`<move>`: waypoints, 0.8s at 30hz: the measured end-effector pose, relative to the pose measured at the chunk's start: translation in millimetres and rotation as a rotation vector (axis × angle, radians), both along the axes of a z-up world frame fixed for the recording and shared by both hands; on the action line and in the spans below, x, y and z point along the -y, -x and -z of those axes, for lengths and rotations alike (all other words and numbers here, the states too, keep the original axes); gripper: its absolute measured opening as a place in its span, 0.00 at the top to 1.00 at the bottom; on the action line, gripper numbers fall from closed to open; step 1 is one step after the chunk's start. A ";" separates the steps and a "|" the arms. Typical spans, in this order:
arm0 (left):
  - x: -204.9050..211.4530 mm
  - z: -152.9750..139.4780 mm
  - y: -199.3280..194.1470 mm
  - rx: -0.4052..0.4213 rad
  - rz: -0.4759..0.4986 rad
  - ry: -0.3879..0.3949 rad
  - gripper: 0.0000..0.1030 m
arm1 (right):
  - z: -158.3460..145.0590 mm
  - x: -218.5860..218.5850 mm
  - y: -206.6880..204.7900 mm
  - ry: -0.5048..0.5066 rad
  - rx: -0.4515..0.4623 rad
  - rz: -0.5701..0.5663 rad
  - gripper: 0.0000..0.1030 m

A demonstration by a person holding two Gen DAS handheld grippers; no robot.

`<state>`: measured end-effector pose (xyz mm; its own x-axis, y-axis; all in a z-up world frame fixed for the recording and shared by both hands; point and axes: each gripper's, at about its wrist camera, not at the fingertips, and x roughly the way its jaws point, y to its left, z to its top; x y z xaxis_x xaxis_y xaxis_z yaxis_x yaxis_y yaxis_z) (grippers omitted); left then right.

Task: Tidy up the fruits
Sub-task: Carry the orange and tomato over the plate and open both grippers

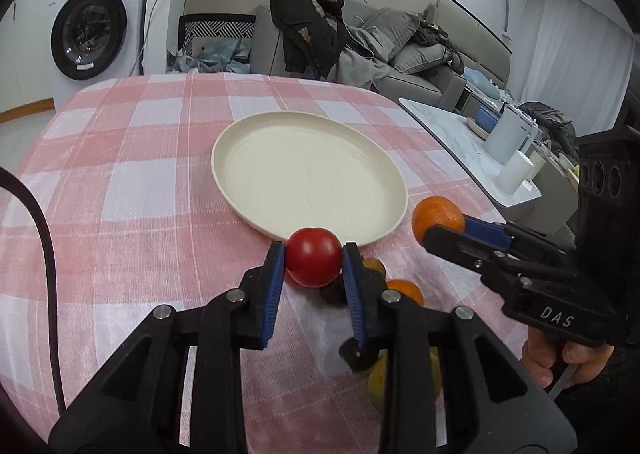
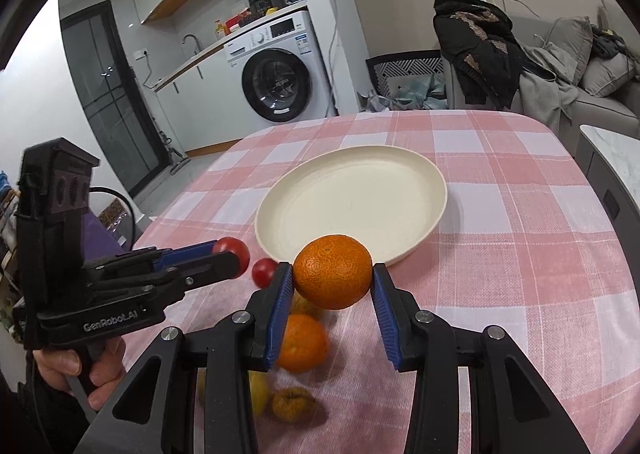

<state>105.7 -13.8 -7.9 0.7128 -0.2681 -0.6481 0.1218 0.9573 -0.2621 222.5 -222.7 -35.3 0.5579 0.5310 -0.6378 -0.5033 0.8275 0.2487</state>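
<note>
My left gripper [image 1: 313,254] is shut on a red tomato [image 1: 312,260], held just above the near rim of the cream plate [image 1: 224,182], which has nothing on it. My right gripper [image 2: 332,273] is shut on an orange [image 2: 330,268], also near the plate's [image 2: 440,182] front rim. Each wrist view shows the other gripper from the side: the right gripper [image 1: 446,228] with its orange [image 1: 436,214], and the left gripper [image 2: 234,256] with its tomato [image 2: 236,246]. A second tomato [image 2: 264,272], another orange [image 2: 302,342], a yellow fruit [image 2: 259,390] and a wrinkled orange-brown fruit [image 2: 290,404] lie on the cloth below.
The pink checked tablecloth [image 1: 120,194] covers the table, which drops off at its far and side edges. A dark fruit [image 1: 334,292] lies under my left fingers. A black cable [image 1: 44,238] runs over the left of the cloth. A marble side table [image 1: 452,134] with white containers stands to the right.
</note>
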 end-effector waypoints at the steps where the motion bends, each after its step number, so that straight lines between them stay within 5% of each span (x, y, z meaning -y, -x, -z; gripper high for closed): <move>1: 1.9 -1.0 -3.1 0.006 -0.002 -0.013 0.75 | 1.2 -2.5 -3.2 0.007 -0.002 0.005 0.61; 24: 2.0 21.7 -87.9 -0.051 -0.043 -0.071 0.75 | 15.9 -17.0 -53.4 0.084 -0.059 0.078 0.61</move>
<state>193.6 -15.7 -29.6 0.6885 -0.1896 -0.7000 0.0682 0.9779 -0.1977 275.9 -205.7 -51.2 0.5556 0.4308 -0.7111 -0.4233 0.8827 0.2040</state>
